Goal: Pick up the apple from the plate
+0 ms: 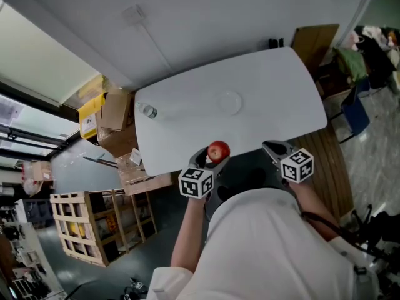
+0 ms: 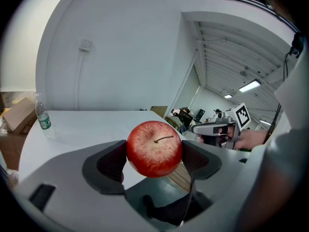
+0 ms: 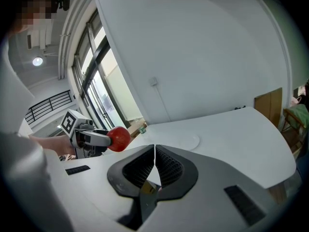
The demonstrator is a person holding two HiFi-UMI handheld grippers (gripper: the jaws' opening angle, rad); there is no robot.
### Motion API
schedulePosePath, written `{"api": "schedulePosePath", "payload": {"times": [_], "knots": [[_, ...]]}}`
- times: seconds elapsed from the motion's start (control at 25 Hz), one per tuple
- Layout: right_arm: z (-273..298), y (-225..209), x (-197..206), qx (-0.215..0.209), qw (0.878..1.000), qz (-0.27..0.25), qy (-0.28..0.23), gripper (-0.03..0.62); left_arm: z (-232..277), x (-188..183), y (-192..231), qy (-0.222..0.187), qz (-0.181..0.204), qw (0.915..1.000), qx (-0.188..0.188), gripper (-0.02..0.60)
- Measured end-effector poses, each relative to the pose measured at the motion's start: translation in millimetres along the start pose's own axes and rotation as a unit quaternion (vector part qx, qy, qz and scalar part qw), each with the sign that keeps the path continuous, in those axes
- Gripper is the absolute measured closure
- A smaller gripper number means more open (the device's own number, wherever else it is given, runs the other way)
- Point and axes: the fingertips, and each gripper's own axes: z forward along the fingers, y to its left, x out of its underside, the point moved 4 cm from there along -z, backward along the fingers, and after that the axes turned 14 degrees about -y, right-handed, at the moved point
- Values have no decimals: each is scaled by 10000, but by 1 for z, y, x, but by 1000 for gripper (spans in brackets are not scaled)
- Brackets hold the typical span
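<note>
Counting, we logged one apple [image 1: 218, 150], gripped by the left tool [image 2: 154, 158]; one plate [image 1: 230, 102] and one bottle [image 1: 149, 111] on the table [image 1: 281, 99]; right tool [image 3: 154, 166] clenched, jaw against jaw.

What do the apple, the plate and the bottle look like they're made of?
Round red apple: smooth, faintly glossy speckled skin, thin stem; real fruit or plastic replica, unclear. Flat round white plate: smooth, pale as the tabletop; ceramic or plastic, can't tell. Small clear bottle: see-through body, green label; probably plastic.
</note>
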Motion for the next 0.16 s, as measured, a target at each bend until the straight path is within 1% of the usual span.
{"api": "schedulePosePath", "payload": {"times": [0.16], "knots": [[0, -1, -1, -22, 10000, 6, 10, 557, 2, -1, -1, -23, -12, 10000, 11, 222]]}}
